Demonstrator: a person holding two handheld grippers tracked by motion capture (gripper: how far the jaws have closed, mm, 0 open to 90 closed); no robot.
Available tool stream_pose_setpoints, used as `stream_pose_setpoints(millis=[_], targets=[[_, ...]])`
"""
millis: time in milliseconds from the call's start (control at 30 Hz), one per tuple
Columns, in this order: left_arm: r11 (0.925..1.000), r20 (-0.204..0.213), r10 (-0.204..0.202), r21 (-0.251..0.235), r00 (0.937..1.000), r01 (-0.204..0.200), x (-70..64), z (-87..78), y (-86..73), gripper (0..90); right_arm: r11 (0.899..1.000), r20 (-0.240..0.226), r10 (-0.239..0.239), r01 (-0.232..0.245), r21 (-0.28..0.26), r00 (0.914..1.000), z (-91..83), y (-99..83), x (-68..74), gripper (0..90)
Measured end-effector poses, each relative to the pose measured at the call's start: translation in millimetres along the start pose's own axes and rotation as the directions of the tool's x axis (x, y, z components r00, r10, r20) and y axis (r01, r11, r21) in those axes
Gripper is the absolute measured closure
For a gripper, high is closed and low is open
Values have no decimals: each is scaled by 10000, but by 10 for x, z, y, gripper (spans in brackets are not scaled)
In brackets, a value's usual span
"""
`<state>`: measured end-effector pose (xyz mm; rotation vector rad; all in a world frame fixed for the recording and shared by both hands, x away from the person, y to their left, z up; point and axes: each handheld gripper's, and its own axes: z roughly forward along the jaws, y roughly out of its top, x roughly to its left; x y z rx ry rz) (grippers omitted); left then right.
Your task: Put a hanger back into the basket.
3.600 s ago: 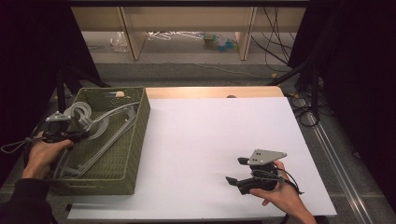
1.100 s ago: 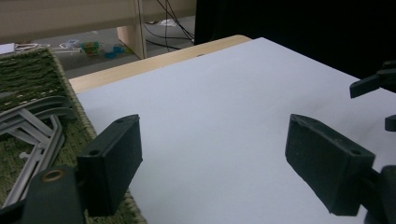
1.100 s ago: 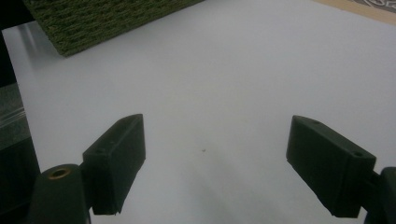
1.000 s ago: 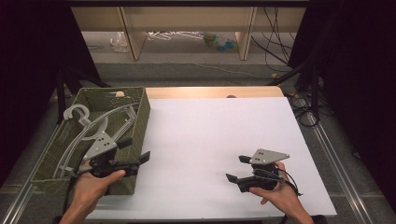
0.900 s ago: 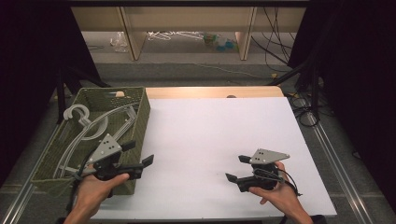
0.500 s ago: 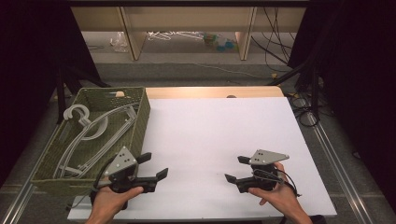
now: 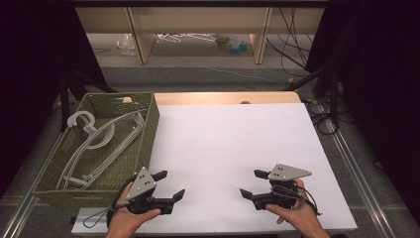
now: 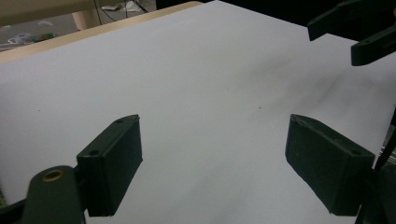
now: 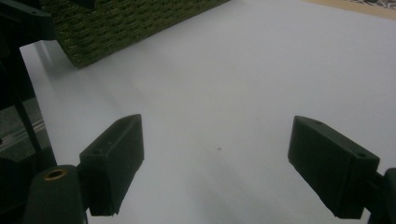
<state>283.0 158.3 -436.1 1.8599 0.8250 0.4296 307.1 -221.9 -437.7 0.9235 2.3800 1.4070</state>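
Observation:
A green woven basket (image 7: 149,130) stands on the left of the white table (image 7: 228,139) and holds several grey clothes hangers (image 7: 96,144). My left gripper (image 7: 170,184) rests low at the table's front edge, just right of the basket's near corner, open and empty. In the left gripper view its jaws (image 8: 219,163) stand wide apart over bare white surface. My right gripper (image 7: 251,183) sits at the front right, open and empty, pointing left toward the other one. Nothing lies between its jaws (image 9: 217,163) in the right gripper view either.
The basket's wall (image 9: 126,23) fills the upper left of the right gripper view. Shelving with clutter (image 7: 198,39) stands on the floor beyond the table. Cables (image 7: 322,114) and dark stands run along the right side. A metal rail (image 7: 346,158) borders the table's right edge.
The left gripper has come out of the basket and moved right and down to the table's front edge, empty. The hangers stay in the basket. The right gripper has not moved.

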Motion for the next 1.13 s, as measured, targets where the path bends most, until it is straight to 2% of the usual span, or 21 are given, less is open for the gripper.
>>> stream_pose_setpoints(millis=[33,67,100,133,167,267,400,467,500,933,1000,1067,1100,1133], targets=[[10000,29,-62,15,10000,62,8,-2,-5,187,10000,-139,8,-9,-80,9999,1,-19,10,190],[9998,34,-188,-50,9998,188,14,0,-7,186,10000,-42,-2,2,9,10000,-19,-30,24,189],[9998,17,-199,-47,9998,199,21,-4,-6,186,9998,69,-154,155,-130,9999,-26,-41,29,187],[9998,34,-177,-86,9998,177,28,-5,-6,186,9998,-29,-141,141,-122,9999,-31,-49,37,187],[9997,15,-209,-84,9998,209,29,-8,-6,186,9998,85,-121,122,-165,9999,-39,-56,51,188],[9996,36,-260,-113,9997,260,27,-5,-5,186,9997,-56,-191,190,-165,9998,-33,-72,75,188],[9996,98,-257,-122,9996,258,27,2,-5,186,9993,38,-363,363,37,9993,-18,-75,97,187],[9998,53,-178,-99,9998,179,33,-1,-2,186,9992,-57,-406,406,53,9992,-6,-78,111,186],[9995,86,-290,-136,9995,291,31,4,-5,186,9988,-93,-478,478,100,9988,-3,-80,113,181],[9994,140,-328,-93,9994,330,51,9,-14,185,9983,-173,-558,561,152,9983,11,-82,115,172],[9994,134,-320,-101,9994,322,54,8,-14,185,9983,-60,-557,558,160,9984,7,-83,117,172],[9995,129,-313,-98,9994,314,55,8,-14,185,9984,-206,-531,535,179,9984,10,-82,118,172],[9994,126,-335,-92,9994,337,52,9,-15,185,9981,-48,-583,584,208,9983,8,-83,121,172],[9994,131,-333,-87,9994,334,51,10,-15,185,9983,-209,-555,559,172,9982,18,-85,119,172]])
